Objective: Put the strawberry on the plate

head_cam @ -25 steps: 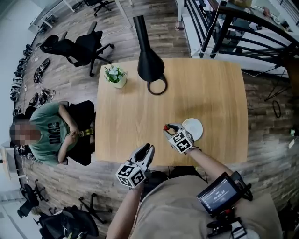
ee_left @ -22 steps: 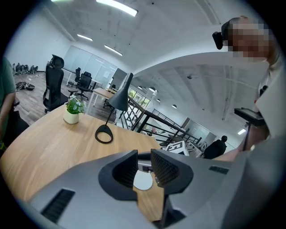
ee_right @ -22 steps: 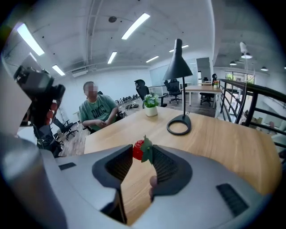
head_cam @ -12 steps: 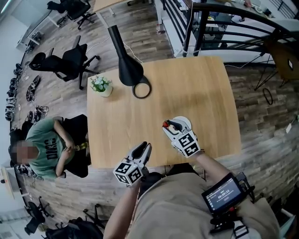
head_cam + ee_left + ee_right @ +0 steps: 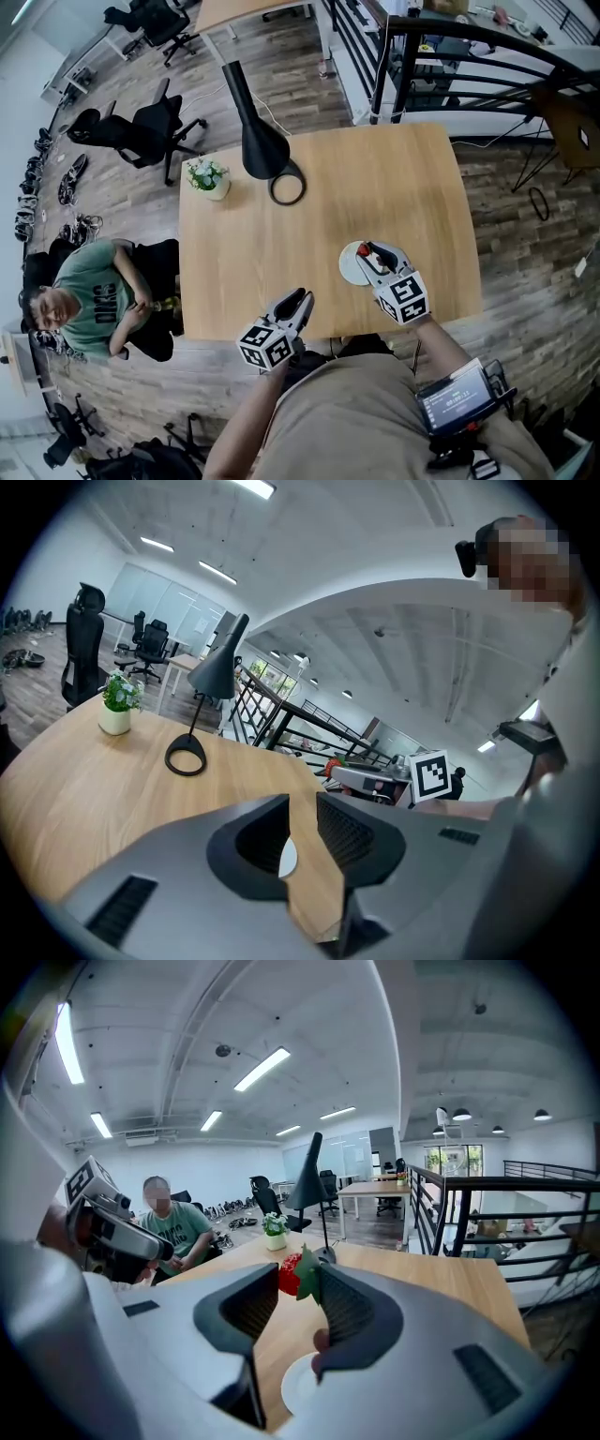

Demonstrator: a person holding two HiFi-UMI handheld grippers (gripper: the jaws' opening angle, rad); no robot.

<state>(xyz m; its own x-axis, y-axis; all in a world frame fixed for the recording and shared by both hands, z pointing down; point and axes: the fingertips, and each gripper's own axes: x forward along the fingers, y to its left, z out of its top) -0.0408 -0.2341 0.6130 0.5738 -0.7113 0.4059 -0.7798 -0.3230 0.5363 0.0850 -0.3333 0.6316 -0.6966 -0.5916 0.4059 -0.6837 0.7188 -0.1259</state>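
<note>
The head view sets out the whole table (image 5: 412, 187): the right gripper (image 5: 373, 255) reaches over the white plate (image 5: 349, 267) near the front edge, and the left gripper (image 5: 298, 302) sits at the table's front edge, well apart from the plate. A black lamp (image 5: 258, 141) and a small potted plant (image 5: 208, 176) stand at the far left, and a seated person in a green shirt (image 5: 94, 295) is beside the table.

That view shows the strawberry (image 5: 366, 247) only as a red speck at the jaw tips. The right gripper view shows it properly: the strawberry (image 5: 289, 1275), green leaves toward the right jaw, is pinched between both jaws, which close on its sides. The plate (image 5: 302, 1387) lies below it on the table, apart from the fruit.

In the left gripper view the jaws stand a narrow gap apart with nothing between them; only a sliver of the plate (image 5: 287, 855) shows through the gap.
</note>
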